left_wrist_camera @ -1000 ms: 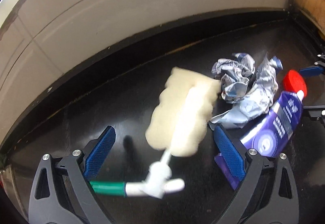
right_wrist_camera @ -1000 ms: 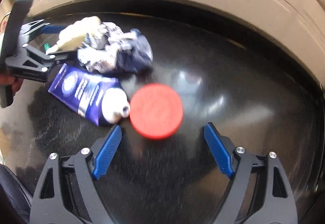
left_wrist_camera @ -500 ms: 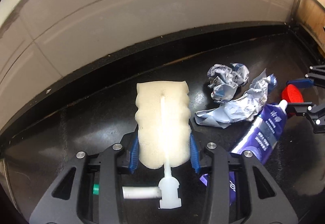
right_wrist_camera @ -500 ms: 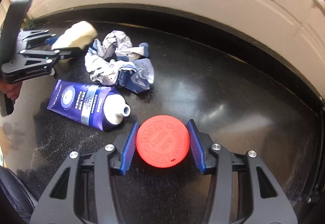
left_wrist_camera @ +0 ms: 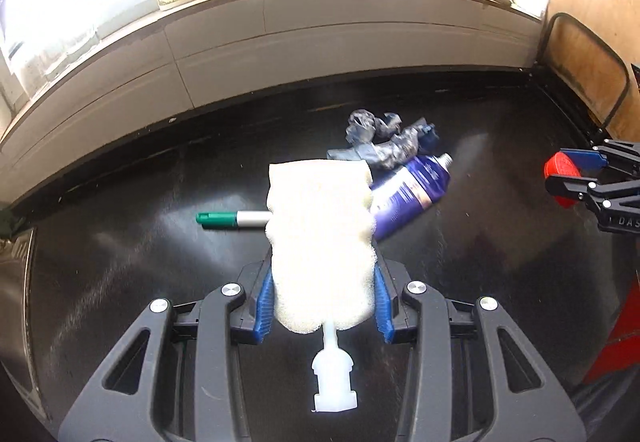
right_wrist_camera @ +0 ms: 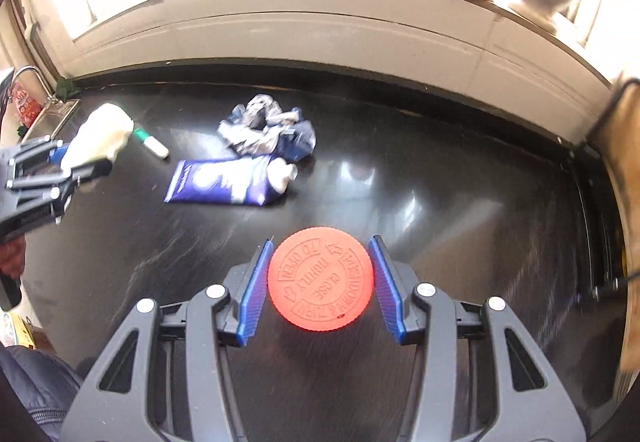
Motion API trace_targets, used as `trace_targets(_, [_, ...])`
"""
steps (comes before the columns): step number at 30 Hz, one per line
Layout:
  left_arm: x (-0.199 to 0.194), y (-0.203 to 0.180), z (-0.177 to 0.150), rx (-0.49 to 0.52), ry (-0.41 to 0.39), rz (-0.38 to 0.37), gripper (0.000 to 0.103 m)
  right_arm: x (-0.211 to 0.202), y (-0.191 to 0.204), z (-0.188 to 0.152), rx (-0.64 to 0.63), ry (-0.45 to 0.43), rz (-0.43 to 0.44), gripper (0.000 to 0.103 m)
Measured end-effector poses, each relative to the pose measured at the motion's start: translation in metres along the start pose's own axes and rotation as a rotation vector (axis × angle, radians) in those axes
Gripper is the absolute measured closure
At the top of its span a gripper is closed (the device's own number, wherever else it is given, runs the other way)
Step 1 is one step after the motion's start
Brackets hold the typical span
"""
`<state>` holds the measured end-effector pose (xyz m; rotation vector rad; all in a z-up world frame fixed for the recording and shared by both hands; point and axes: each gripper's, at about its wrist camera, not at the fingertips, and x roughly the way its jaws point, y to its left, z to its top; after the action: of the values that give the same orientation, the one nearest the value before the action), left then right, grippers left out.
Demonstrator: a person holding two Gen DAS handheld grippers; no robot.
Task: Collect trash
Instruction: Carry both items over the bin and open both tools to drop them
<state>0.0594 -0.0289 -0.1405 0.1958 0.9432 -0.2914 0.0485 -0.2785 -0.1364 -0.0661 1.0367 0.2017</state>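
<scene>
Your left gripper point(left_wrist_camera: 322, 298) is clamping the sponge head point(left_wrist_camera: 320, 238) at frame centre; your right gripper point(right_wrist_camera: 320, 282) is pinching the red cap point(right_wrist_camera: 320, 278). Keep both squeezes steady while carrying.

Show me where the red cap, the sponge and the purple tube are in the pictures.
red cap point(right_wrist_camera: 320, 279): right wrist view, middle of its lettered top.
sponge point(left_wrist_camera: 322, 246): left wrist view, middle of its foam face.
purple tube point(right_wrist_camera: 224, 181): right wrist view, middle of its printed body.
</scene>
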Motion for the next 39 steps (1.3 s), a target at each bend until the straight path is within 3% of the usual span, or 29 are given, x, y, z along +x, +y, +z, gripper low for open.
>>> trace_targets(6, [-0.022, -0.030, -0.048, 0.016, 0.032, -0.013, 0.064, -0.026, 0.012, -0.039, -0.006, 0.009, 0.009, 0.054])
trace_targets(13, [-0.034, -0.040, -0.061, 0.001, 0.021, 0.000, 0.064, -0.040, 0.021, -0.060, -0.008, -0.001, 0.023, 0.054])
trace_targets(20, [-0.055, -0.034, -0.066, -0.027, -0.010, 0.030, 0.064, -0.050, 0.036, -0.055, -0.045, -0.024, 0.045, 0.054])
trace_targets(24, [-0.073, -0.016, -0.078, -0.092, -0.028, 0.074, 0.064, -0.049, 0.062, -0.041, -0.106, -0.029, 0.091, 0.054])
trace_targets(32, [-0.120, 0.047, -0.133, -0.281, -0.044, 0.253, 0.064, -0.040, 0.172, -0.011, -0.350, -0.027, 0.262, 0.054])
trace_targets(39, [-0.174, 0.100, -0.222, -0.532, -0.019, 0.448, 0.064, -0.039, 0.318, -0.009, -0.640, 0.010, 0.486, 0.054])
